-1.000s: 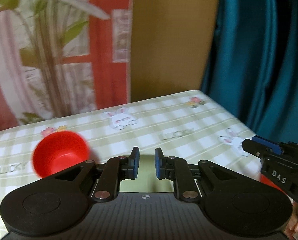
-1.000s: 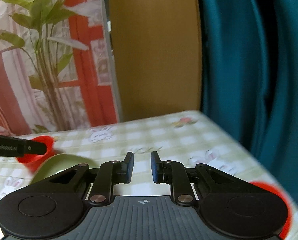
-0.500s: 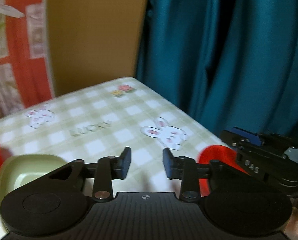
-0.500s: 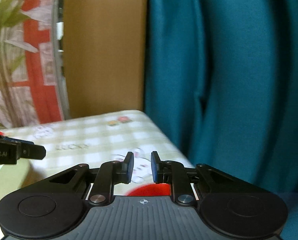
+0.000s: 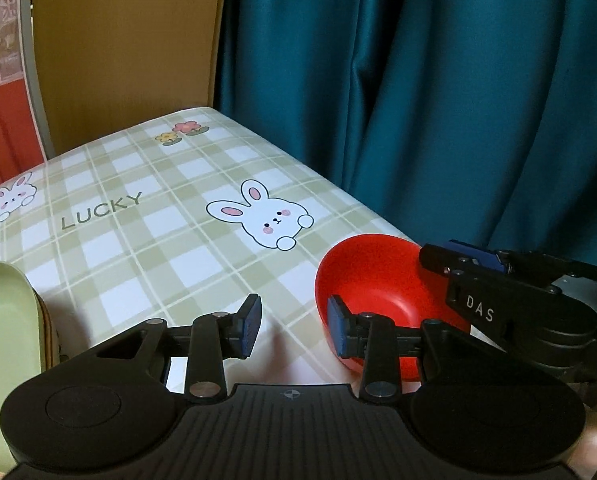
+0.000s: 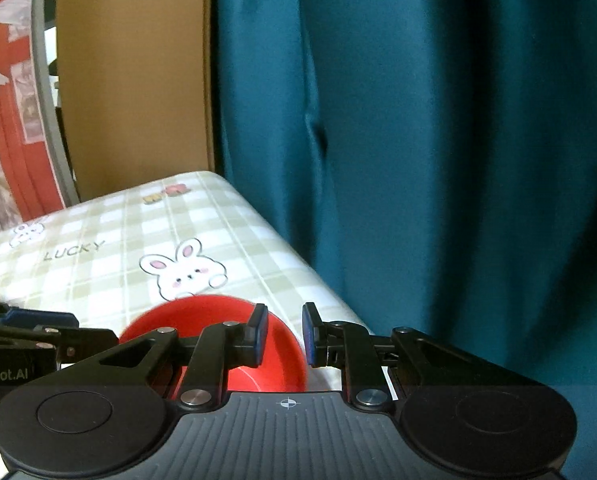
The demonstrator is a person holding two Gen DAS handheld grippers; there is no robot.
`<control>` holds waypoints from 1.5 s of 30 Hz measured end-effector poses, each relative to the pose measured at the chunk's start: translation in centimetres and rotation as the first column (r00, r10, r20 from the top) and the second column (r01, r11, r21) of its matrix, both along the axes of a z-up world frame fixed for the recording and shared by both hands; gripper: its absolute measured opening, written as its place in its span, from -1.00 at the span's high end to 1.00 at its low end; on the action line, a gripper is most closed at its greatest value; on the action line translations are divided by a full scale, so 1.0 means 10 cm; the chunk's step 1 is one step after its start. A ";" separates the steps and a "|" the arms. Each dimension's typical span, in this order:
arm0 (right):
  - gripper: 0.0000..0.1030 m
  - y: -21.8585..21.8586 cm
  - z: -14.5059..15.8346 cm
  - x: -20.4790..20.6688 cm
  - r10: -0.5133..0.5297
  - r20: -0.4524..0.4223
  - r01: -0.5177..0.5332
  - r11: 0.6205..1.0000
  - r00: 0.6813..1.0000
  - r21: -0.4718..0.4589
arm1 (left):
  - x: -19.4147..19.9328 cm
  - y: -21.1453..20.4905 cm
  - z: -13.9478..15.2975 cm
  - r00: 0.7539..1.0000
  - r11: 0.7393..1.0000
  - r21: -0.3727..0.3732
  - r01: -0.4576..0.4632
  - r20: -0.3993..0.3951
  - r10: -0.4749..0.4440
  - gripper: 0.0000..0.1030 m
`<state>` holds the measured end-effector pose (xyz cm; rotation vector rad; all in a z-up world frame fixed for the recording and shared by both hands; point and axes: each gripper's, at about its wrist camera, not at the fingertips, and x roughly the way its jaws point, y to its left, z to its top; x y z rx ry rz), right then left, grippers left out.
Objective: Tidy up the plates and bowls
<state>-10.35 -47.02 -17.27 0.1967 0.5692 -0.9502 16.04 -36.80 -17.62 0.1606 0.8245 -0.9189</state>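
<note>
Both grippers tip down toward the red bowl (image 5: 372, 276), which sits near the worktop's (image 5: 146, 248) right edge by the teal curtain (image 5: 438, 100). Left gripper (image 5: 292, 326): jaws just widened, spread, nothing between them. Right gripper (image 6: 284, 334): jaws narrowly parted, empty, low over the bowl's right rim. A pale green dish (image 5: 2, 336) sits far left.

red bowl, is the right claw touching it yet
Cannot tell. In the right wrist view the right claw straddles the rim of the red bowl, with one finger overlapping the inside, but neither view shows contact or a gap plainly.
</note>
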 end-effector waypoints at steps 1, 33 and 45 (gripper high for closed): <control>0.67 -0.02 -0.02 -0.01 -0.001 0.003 0.001 1.000 1.000 0.006 | -0.01 -0.01 0.00 1.000 1.000 0.002 -0.001 -0.002 0.001 0.26; 0.82 0.13 0.02 0.03 0.056 0.085 -0.065 0.992 0.995 0.104 | -0.04 0.24 0.10 0.998 1.000 0.011 -0.028 -0.057 0.028 0.64; 0.83 0.50 0.38 0.73 0.202 0.166 -0.221 0.969 0.965 0.108 | 0.32 1.13 0.55 0.986 0.986 0.005 -0.166 0.013 0.166 0.64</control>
